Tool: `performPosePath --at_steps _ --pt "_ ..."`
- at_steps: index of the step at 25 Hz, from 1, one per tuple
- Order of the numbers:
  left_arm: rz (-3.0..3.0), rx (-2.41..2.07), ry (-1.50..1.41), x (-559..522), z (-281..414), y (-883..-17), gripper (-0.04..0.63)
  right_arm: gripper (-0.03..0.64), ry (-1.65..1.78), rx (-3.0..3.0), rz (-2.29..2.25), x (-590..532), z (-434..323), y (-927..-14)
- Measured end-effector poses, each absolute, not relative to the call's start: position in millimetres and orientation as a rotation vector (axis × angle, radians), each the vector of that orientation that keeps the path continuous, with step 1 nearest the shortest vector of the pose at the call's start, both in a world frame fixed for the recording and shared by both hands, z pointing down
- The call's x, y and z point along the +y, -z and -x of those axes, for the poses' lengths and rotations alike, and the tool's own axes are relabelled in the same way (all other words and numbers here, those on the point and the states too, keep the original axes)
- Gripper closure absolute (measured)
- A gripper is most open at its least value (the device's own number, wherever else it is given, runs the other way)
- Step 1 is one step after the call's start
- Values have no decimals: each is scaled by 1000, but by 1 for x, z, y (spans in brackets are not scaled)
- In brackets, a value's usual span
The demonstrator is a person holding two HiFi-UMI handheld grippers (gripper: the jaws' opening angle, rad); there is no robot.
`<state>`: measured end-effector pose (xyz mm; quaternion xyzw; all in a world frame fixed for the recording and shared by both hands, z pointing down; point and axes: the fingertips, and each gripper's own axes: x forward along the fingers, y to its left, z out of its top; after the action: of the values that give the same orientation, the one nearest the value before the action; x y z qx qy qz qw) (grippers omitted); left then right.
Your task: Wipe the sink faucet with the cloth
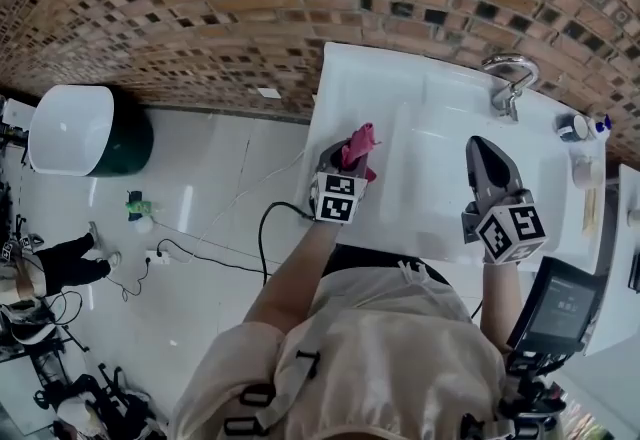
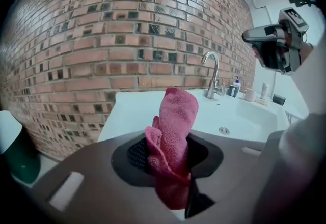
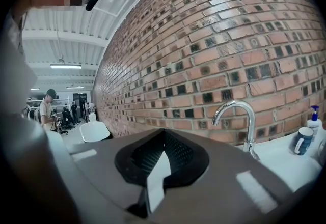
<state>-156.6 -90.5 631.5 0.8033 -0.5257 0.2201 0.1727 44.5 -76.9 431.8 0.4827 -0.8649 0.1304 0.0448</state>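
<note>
Currently the white sink (image 1: 420, 98) lies under both tools, the right gripper (image 1: 488, 168) pressed together on nothing, the left gripper (image 1: 350, 164) well short of the faucet (image 1: 510, 83) and pinching the pink cloth (image 1: 359, 143) by its lower part, so its floppy tip may fold aside, letting bare jaws scrape chrome.

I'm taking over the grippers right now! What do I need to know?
Left gripper: shut on the pink cloth, at the sink's left side.
Right gripper: shut, empty, over the sink's near side.
Faucet: at the sink's back edge by the wall; the cloth is well apart from it.
Done: cloth is in the grip.
Left: bring the cloth to the faucet and wipe it.
</note>
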Motion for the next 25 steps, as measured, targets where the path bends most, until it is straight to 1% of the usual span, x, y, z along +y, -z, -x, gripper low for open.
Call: performPosePath --at_steps 7,13,16,19,20,23,25 --pt "-2277 -1434 -718 -92 158 -667 469 627 -438 -2606 -1499 -72 -46 -443" --pt "-2260 -1421 -743 -92 157 -684 463 627 -472 -2579 -1544 -77 -53 -445" --pt "-2258 -1407 -768 -90 154 -684 425 627 -481 -2576 -1559 -78 -55 -442" --pt "-2268 -1408 -802 -91 155 -672 323 627 -485 -2576 -1575 -82 -58 -438" --pt "-2280 -1403 -803 -92 154 -663 305 627 -489 -2579 -1584 -84 -59 -436" --pt "-2341 -1384 -765 -96 150 -625 293 627 -503 -2598 -1605 -89 -59 -428" --pt "-2390 -1380 -674 -101 146 -593 293 627 -495 -2617 -1607 -92 -57 -422"
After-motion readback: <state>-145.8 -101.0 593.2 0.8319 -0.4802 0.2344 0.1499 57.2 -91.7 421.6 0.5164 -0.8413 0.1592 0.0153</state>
